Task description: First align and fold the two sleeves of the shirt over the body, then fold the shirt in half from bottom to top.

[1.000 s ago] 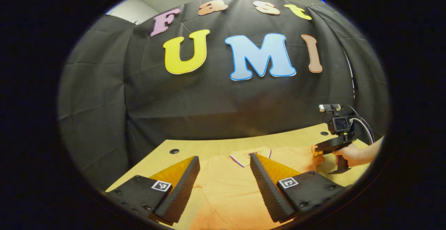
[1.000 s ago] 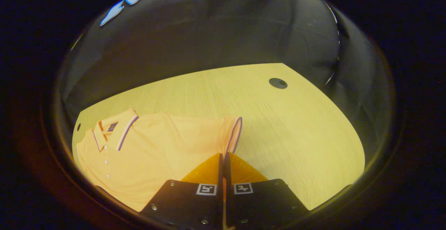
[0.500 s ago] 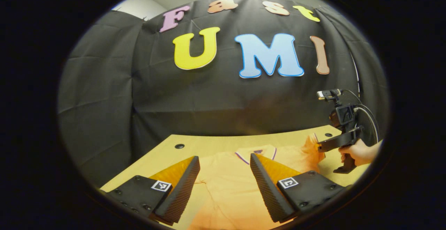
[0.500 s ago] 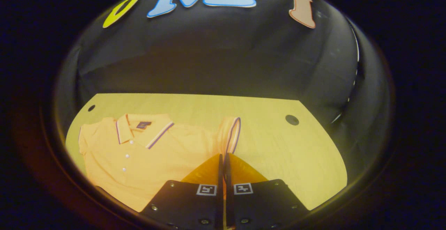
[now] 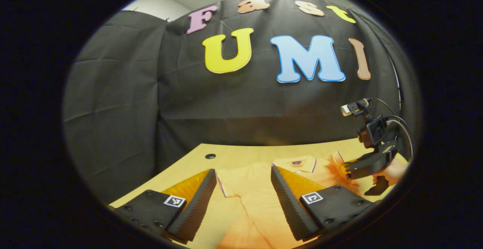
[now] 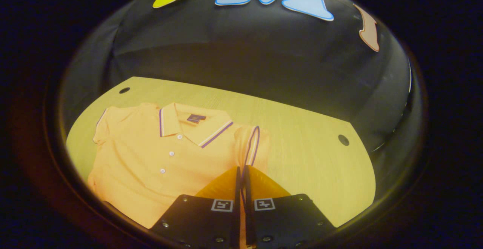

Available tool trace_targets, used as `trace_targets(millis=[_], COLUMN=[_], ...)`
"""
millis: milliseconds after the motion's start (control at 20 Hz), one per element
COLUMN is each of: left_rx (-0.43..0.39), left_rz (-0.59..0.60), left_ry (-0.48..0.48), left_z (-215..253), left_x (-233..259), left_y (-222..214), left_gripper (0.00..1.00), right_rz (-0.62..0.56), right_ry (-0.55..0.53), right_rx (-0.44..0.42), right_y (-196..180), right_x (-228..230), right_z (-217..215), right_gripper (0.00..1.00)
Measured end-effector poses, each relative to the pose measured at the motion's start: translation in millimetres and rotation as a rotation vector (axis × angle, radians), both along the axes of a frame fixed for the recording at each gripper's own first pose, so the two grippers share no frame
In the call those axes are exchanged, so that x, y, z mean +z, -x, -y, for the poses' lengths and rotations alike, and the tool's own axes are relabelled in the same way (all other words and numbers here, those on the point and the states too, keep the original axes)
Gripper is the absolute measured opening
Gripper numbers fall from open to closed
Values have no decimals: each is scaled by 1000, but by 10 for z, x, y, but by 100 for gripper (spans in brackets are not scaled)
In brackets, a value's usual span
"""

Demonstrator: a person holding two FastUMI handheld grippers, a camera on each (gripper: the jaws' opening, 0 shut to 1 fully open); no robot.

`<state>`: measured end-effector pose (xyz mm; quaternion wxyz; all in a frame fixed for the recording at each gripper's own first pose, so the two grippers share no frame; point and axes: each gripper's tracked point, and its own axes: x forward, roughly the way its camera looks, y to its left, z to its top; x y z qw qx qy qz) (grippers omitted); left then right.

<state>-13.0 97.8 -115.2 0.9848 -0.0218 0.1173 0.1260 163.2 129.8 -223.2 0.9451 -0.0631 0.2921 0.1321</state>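
pinching the trimmed cuff of one sleeve (image 6: 252, 143) between closed fingers, the right gripper (image 6: 241, 171) lifts it off the wooden table (image 6: 309, 158), where an orange polo shirt (image 6: 151, 158) lies flat, buttons up. the left gripper (image 5: 243, 173) hovers above the shirt's other side, fingers spread wide, holding nothing. a hand (image 5: 392, 171) grips the right tool's handle.

One shirt (image 6: 151, 158) lay on one table (image 6: 309, 166). The shirt had two sleeves, one collar (image 6: 188, 122) and three visible buttons (image 6: 171, 153). Two round holes (image 6: 343, 140) showed in the tabletop. There were two grippers, the left gripper (image 5: 243, 181) and the right gripper (image 6: 241, 173), and one hand (image 5: 392, 171).
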Motion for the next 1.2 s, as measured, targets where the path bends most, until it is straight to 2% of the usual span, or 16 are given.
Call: trace_targets(millis=[50, 100, 150, 200, 250, 300, 350, 400, 450, 650, 750, 850, 950, 1000, 1200], left_rx=[5, 3, -4, -11, -21, -36, -57, -74, -88, -139, -137, -117, -81, -62, 19], left_rz=[0, 7, 11, 14, 13, 13, 7, 3, 0, -53, -80, -110, -143, -154, -211], left_ry=[-8, -10, -13, -19, -21, -20, -19, -20, -17, 37, 52, 72, 96, 112, 152], left_z=[-55, -99, -133, -166, -196, -218, -220, -213, -232, -275, -367, -468, -602, -646, -877], left_x=[-18, -28, -33, -54, -107, -150, -194, -256, -295, -621, -795, -974, -1167, -1259, -1626], left_y=[-20, -61, -103, -151, -207, -283, -347, -412, -486, -723, -833, -960, -1092, -1153, -1413], left_gripper=[99, 96, 99, 92, 99, 96, 99, 99, 99, 99, 96, 99, 99, 96, 96], right_rz=[-13, -18, -20, -20, -21, -24, -23, -17, -11, 46, 86, 119, 141, 150, 158], right_ry=[-3, -6, -6, -4, -4, -10, -12, -18, -28, -59, -63, -73, -88, -88, -57], right_rx=[0, 0, -1, -3, -3, 1, -5, -10, -14, -59, -77, -88, -88, -84, -46], right_y=[15, 22, 24, 36, 47, 84, 111, 127, 158, 296, 408, 529, 651, 716, 967], right_x=[-15, -28, -18, -11, 0, 21, 52, 89, 141, 474, 671, 870, 1017, 1066, 1149], right_z=[-11, -17, -22, -22, -23, -43, -41, -41, -55, -38, -8, -10, -12, -7, -11], right_gripper=[7, 7, 7, 8, 11, 18, 36, 37, 55, 92, 92, 92, 91, 92, 91])
